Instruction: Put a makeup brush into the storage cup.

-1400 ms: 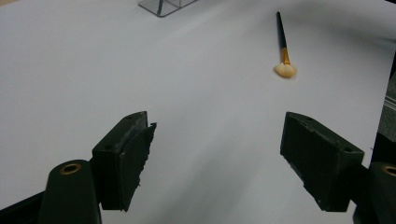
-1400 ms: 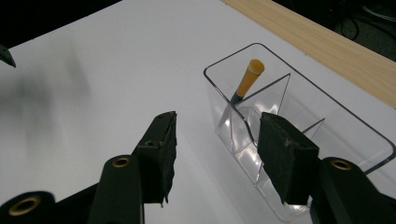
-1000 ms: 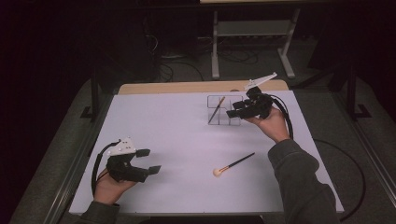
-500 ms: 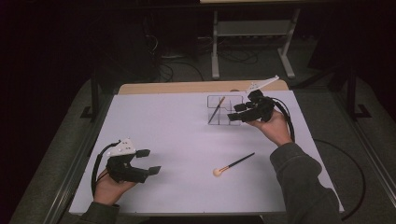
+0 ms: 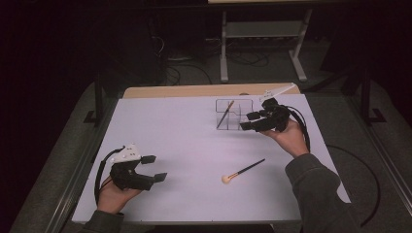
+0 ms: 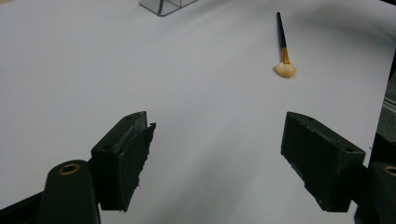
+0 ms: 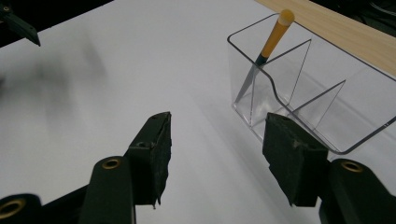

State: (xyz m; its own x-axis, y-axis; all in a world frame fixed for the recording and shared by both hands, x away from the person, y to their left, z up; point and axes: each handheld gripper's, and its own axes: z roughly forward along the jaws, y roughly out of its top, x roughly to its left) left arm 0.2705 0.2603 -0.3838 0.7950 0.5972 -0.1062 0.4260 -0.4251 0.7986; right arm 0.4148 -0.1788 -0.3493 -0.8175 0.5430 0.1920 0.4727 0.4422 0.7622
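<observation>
The right tool [image 5: 248, 121] hangs beside the organizer [image 5: 234, 114], empty; its jaws have just been opening, nothing between them. The loose brush [image 5: 243, 171] lies on the desk [image 5: 184, 141] toward 6 o'clock from it, handle pointing 2 o'clock, bristles 8. The left tool [image 5: 154, 168] rests wide open, empty, farther off at 9 o'clock.

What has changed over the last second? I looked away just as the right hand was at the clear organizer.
The right gripper has drawn slightly back from the clear organizer, toward the person; its fingers have just been opening, with nothing between them. The pencil-like tool stays leaning in the organizer, the makeup brush lies where it was, and the left gripper rests open, unmoved.
</observation>
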